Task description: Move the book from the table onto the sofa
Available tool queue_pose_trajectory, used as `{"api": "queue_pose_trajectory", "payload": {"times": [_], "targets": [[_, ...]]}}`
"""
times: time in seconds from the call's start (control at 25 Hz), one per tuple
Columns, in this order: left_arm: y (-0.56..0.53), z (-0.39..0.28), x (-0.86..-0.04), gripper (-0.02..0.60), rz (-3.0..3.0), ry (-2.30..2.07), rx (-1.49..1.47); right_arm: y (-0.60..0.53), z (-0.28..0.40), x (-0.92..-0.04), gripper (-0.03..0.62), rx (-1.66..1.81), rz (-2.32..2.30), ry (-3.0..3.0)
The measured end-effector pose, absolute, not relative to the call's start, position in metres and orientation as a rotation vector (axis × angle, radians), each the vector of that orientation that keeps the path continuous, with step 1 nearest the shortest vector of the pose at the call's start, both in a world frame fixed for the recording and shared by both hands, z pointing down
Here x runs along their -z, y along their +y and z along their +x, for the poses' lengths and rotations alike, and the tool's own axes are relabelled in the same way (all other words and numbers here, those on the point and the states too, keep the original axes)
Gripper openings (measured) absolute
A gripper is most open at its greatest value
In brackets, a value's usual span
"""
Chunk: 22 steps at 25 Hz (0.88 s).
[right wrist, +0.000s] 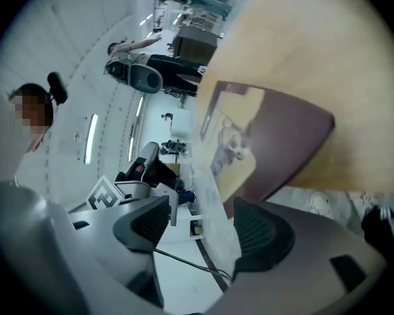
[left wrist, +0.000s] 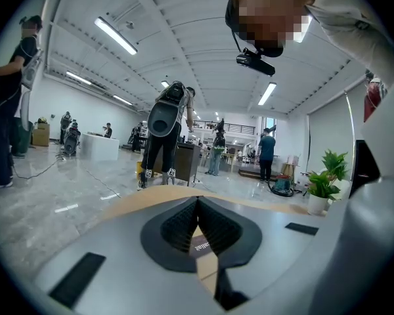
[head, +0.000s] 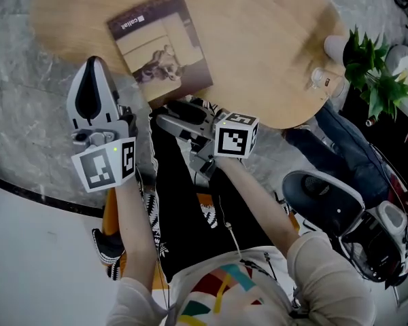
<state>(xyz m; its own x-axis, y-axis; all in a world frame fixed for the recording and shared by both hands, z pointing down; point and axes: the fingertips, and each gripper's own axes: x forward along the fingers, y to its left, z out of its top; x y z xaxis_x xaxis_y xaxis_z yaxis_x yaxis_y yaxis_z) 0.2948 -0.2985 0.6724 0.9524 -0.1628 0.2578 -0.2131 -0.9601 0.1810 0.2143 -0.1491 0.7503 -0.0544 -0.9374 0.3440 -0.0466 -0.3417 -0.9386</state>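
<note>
On the round wooden tabletop (head: 272, 39), close to the edge nearest the person, the book (head: 160, 46) lies flat with its cover up. It is turned at a slant, and its near corner reaches towards the rim.

The right gripper (head: 168, 113) is rolled onto its side just below that near corner, at the rim of the tabletop, with its marker cube (head: 234, 136) behind it. In the right gripper view its fingers (right wrist: 262, 235) stand wide apart and nothing is pressed between them. The book (right wrist: 269, 143) fills the space just ahead. Its dark lower corner comes down close to the finger on the right of that view and stays clear of both pads. Pale floor shows in the gap between the fingers.

The left gripper (head: 94, 65) is held to the left of the book, beside its left edge and apart from it, over the rim of the tabletop and the grey marbled floor (head: 27, 114). In the left gripper view its fingers (left wrist: 177, 228) are closed, tip against tip, with nothing caught at the tips. A strip of the book's cover (left wrist: 203, 248), with part of its label, shows through the small opening behind the tips, so the book lies low and just ahead of them.

A potted plant (head: 370, 73) stands beyond the right side of the tabletop, well apart from the book.
</note>
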Motion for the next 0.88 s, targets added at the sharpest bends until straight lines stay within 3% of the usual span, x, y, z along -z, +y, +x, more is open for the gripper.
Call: {"api": "queue_pose_trajectory", "payload": {"times": [0.32,0.88], "targets": [[-0.297,0.296,-0.677,0.008,2.907,-0.248,-0.363,-0.133,0.199,-0.805,0.311,1.523,-1.389,0.863],[-0.283,0.297,-0.692,0.008,2.891,-0.209,-0.398,-0.168,0.213,-0.827,0.308,1.395,-1.280,0.792]]}}
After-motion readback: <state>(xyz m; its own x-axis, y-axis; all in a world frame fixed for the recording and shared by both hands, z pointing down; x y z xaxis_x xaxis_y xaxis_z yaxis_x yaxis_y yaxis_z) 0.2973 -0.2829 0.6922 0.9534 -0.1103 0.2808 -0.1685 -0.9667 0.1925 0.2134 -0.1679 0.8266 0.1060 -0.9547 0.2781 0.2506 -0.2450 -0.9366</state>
